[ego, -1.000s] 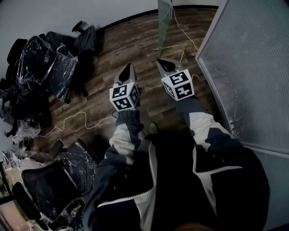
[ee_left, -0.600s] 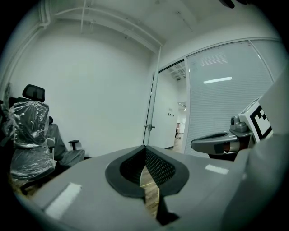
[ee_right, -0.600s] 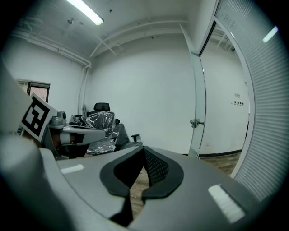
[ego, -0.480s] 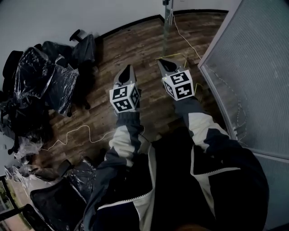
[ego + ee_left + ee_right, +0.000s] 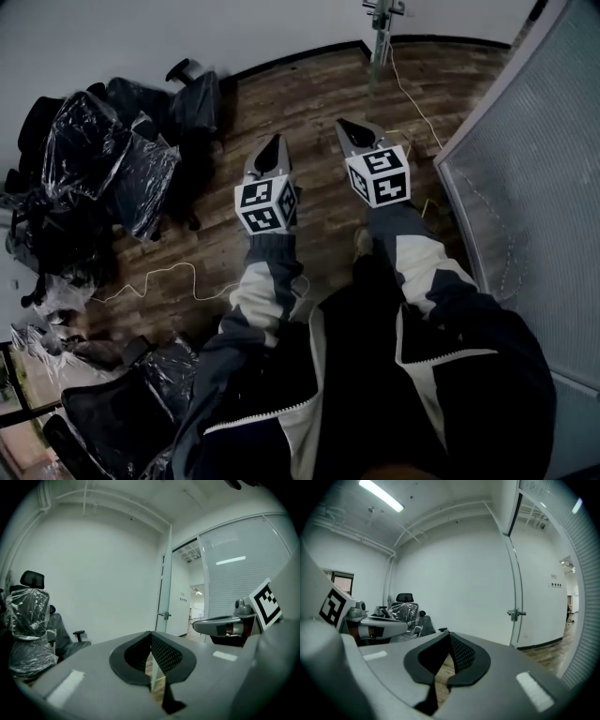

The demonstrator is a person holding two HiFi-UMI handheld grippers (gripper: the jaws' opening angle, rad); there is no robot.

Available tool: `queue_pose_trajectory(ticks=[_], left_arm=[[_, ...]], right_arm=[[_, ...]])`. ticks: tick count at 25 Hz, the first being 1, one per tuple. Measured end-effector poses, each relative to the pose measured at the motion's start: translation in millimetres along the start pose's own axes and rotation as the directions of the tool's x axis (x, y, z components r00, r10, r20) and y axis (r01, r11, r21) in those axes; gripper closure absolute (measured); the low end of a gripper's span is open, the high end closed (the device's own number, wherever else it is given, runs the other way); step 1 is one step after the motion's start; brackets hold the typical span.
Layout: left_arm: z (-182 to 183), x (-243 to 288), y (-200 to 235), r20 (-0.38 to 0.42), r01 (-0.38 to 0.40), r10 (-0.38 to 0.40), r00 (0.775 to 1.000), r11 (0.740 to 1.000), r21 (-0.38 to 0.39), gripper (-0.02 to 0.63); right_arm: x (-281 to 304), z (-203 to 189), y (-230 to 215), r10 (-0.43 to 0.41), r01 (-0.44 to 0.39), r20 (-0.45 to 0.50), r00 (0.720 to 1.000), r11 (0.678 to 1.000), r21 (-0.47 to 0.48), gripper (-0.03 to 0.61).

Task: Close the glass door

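No readable words, brands or numbers anywhere. Only black-and-white square code patterns, on the marker cube (image 5: 266, 206) of the left claw (image 5: 272, 142) and on that of the right claw (image 5: 345, 125). Small wall sign (image 5: 553, 585) past the doorway, too tiny to read.

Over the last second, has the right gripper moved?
Yes. The right gripper has gone forward: its tip is now past the frosted partition's bottom corner, which it stood level with before.

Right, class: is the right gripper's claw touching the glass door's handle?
Apart. In the right gripper view the shut claw points at the white wall, and the door handle stands beyond it to the right, unreached.
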State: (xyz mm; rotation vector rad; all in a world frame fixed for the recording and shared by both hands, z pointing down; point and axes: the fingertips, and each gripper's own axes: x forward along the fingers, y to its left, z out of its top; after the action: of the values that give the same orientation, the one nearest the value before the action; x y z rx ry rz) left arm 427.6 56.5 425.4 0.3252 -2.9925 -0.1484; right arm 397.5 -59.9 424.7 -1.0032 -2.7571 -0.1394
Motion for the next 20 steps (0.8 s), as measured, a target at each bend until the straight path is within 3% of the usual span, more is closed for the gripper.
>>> queue_pose_trajectory(ticks=[5,14,20], left_arm=[[12.9,58.4,21.7,-0.018,-0.042,0.042,0.999,0.999,-0.006,0.614],[36.2,197.9,19.7,0.003,-0.061,0.061,0.998,0.998,-0.014,0.614],[46.5,252.5,33.4,0.003,-0.088,0.088,0.996,0.996,-0.012,0.614]], right_arm=[[59.0,17.9,-28.8,0.048,-0.048,0.021,0.999,0.999,-0.017,0.574],[144.8,36.2,-136.6,0.086,-0.086,0.007,0.996,0.995,-0.046,0.574],[195.8,45.0,-175.5,0.11,-0.11,-0.002,0.994,0.992,-0.058,0.574]])
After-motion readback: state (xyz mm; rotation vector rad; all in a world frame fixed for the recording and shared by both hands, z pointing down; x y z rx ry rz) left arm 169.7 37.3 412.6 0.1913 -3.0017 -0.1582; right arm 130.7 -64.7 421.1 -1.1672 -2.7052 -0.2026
